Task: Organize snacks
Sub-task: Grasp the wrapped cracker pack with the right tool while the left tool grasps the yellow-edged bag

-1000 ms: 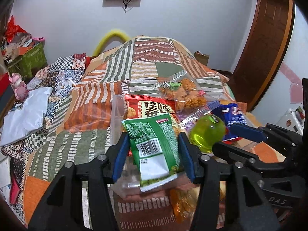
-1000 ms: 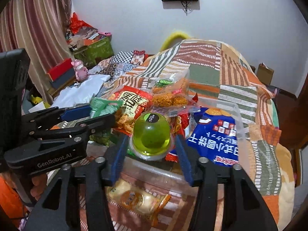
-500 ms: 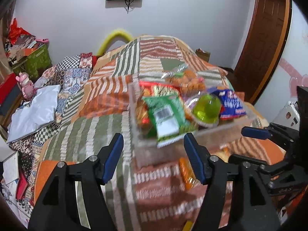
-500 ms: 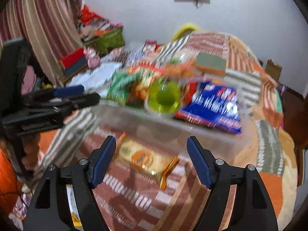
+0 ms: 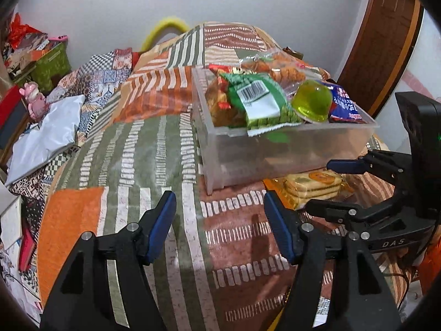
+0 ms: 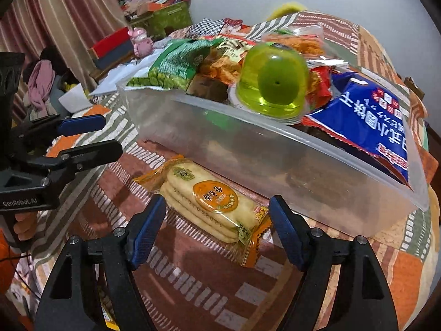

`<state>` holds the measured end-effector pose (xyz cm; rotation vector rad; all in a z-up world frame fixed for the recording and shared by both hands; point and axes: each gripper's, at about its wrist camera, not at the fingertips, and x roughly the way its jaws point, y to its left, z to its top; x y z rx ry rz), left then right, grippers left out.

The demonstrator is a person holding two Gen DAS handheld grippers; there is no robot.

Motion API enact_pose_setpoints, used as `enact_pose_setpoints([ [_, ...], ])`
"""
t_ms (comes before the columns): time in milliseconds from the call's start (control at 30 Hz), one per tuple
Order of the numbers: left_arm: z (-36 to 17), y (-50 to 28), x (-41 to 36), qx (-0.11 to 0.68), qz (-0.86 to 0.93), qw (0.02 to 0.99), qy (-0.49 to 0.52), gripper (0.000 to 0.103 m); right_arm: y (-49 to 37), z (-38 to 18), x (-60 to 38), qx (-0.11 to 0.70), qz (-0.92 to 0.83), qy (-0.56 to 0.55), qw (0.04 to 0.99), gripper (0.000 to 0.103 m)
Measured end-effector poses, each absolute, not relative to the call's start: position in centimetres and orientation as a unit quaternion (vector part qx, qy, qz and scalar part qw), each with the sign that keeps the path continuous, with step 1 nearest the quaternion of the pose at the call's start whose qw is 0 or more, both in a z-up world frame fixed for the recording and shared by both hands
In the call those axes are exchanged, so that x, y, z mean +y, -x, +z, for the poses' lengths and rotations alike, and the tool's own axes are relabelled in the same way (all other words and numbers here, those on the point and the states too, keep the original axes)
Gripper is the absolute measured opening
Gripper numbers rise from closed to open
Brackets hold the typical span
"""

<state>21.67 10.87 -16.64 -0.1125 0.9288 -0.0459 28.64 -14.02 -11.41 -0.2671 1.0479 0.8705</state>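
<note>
A clear plastic bin (image 5: 275,151) (image 6: 275,165) on the bed holds a green snack bag (image 5: 259,102) (image 6: 176,63), a green jelly cup (image 5: 311,100) (image 6: 273,82), a blue packet (image 5: 346,106) (image 6: 369,121) and orange snack bags (image 5: 281,67). A yellow cracker pack (image 6: 209,201) (image 5: 311,184) lies on the quilt beside the bin. My left gripper (image 5: 220,220) is open and empty, short of the bin. My right gripper (image 6: 217,231) is open and empty, its jaws either side of the cracker pack's near end.
The patchwork quilt (image 5: 137,151) covers the bed. A white bag (image 5: 44,135) and a pink toy (image 5: 33,102) lie at the left. Boxes (image 6: 162,16) and a curtain (image 6: 55,27) stand beyond the bed's left side. A wooden door (image 5: 380,41) is at the right.
Both grippers let go of the green bag and the jelly cup, which now rest in the bin. Both drew back; the right one dropped toward the cracker pack.
</note>
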Motion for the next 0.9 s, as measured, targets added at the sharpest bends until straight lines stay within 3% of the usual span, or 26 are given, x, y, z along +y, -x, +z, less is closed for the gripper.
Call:
enact_pose_setpoints([
  [200,-16.8,-21.0,10.7,0.451,-0.023,0.891,0.054,0.065,-27.5,-11.6,-13.8,0.477,0.400,0.153,0.768,0.066],
  [300,-16.9,-20.5,10.6,0.453,-0.022,0.890,0.053,0.065,-26.9,-11.8,-14.5,0.490,0.409,0.147,0.756,0.045],
  [567,-17.3,-18.9,10.8,0.460,-0.019,0.886,0.056,0.065,-25.3,-10.1,-15.4,0.474,0.418,0.145,0.761,0.046],
  [633,-17.4,-18.6,10.9,0.461,-0.020,0.885,0.060,0.065,-25.6,-9.9,-15.0,0.470,0.419,0.144,0.764,0.059],
  [700,-17.4,-18.3,11.0,0.460,-0.021,0.886,0.062,0.065,-25.8,-9.8,-14.4,0.464,0.418,0.145,0.767,0.065],
  [900,-17.4,-17.9,11.4,0.459,-0.023,0.886,0.064,0.065,-26.6,-10.9,-11.9,0.475,0.437,0.163,0.746,0.066],
])
